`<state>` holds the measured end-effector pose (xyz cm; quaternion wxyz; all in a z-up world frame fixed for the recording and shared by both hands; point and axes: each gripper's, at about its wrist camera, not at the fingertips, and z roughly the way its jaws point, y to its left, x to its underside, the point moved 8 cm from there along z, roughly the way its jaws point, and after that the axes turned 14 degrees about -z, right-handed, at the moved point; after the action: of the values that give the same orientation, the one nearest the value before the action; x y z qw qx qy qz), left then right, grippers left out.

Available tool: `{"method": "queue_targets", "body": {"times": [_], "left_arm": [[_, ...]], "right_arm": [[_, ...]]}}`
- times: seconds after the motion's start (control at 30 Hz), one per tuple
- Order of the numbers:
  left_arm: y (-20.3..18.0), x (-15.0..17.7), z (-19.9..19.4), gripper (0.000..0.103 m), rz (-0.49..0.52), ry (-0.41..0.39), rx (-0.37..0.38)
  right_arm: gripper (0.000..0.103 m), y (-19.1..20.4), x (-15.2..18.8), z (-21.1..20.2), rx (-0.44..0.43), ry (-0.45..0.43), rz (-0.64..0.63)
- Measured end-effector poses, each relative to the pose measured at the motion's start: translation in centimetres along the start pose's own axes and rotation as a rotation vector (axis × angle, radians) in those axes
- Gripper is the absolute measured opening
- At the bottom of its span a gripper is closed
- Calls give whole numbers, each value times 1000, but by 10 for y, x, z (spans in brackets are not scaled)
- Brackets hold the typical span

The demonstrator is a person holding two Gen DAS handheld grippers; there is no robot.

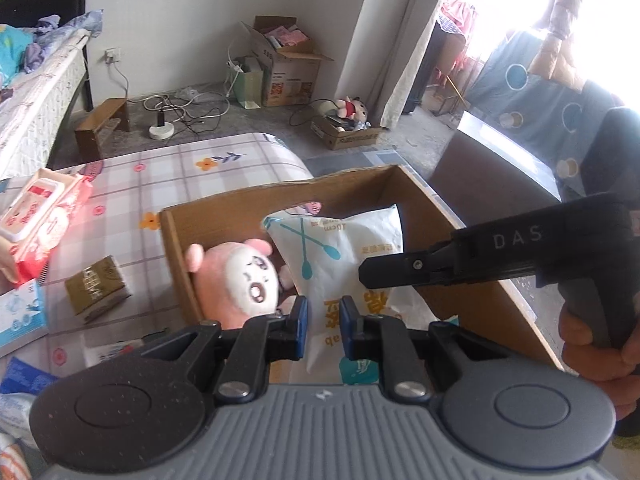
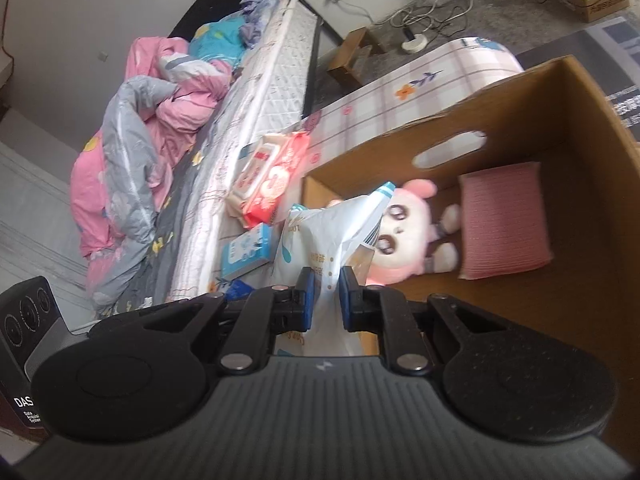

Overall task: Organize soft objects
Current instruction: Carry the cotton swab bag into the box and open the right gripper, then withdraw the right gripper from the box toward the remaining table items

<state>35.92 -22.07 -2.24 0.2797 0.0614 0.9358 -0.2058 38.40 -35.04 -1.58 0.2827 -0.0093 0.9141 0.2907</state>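
A white plastic bag printed with blue cotton swabs (image 1: 336, 248) hangs over the open cardboard box (image 1: 480, 300). My left gripper (image 1: 325, 322) is shut on the bag's lower part. The right gripper (image 1: 362, 276) comes in from the right, held by a hand, with its tip on the same bag. In the right wrist view my right gripper (image 2: 326, 296) is shut on the crumpled bag (image 2: 332, 232) at the box's (image 2: 580, 160) near-left corner. A pink and white plush toy (image 1: 236, 280) (image 2: 404, 232) lies inside the box, beside a pink folded cloth (image 2: 504, 224).
The box stands on a checked, flowered mattress (image 1: 180, 168). On it lie a red wet-wipes pack (image 1: 44, 216) (image 2: 272, 176), a small brown carton (image 1: 98, 288) and a blue and white box (image 2: 248, 248). A bed with quilts (image 2: 152, 120) runs along the left. Cables and boxes cover the floor beyond.
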Motion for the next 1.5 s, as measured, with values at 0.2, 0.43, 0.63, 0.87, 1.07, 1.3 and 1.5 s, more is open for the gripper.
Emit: {"method": "queue_targets", "body": {"times": [0.2, 0.43, 0.63, 0.87, 1.07, 1.3, 1.5], "left_arm": [[-22, -8, 43, 19, -2, 29, 4], [-5, -10, 34, 21, 13, 7, -55], [12, -12, 16, 22, 14, -23, -92], [17, -13, 0, 24, 13, -53, -92], [27, -10, -23, 41, 2, -91, -89], [60, -6, -60, 49, -49, -138, -120], [89, 0, -77, 49, -88, -146, -156]], "right_arm": [[12, -68, -14, -9, 110, -1, -14], [12, -116, -29, 27, 279, 58, -118], [16, -117, -35, 50, 434, 95, -283], [28, -100, -39, 35, 512, 43, -343], [28, -83, -37, 21, 489, -11, -329], [29, -96, -19, 60, 454, 50, -244], [31, -109, -15, 78, 451, 17, -155]]}}
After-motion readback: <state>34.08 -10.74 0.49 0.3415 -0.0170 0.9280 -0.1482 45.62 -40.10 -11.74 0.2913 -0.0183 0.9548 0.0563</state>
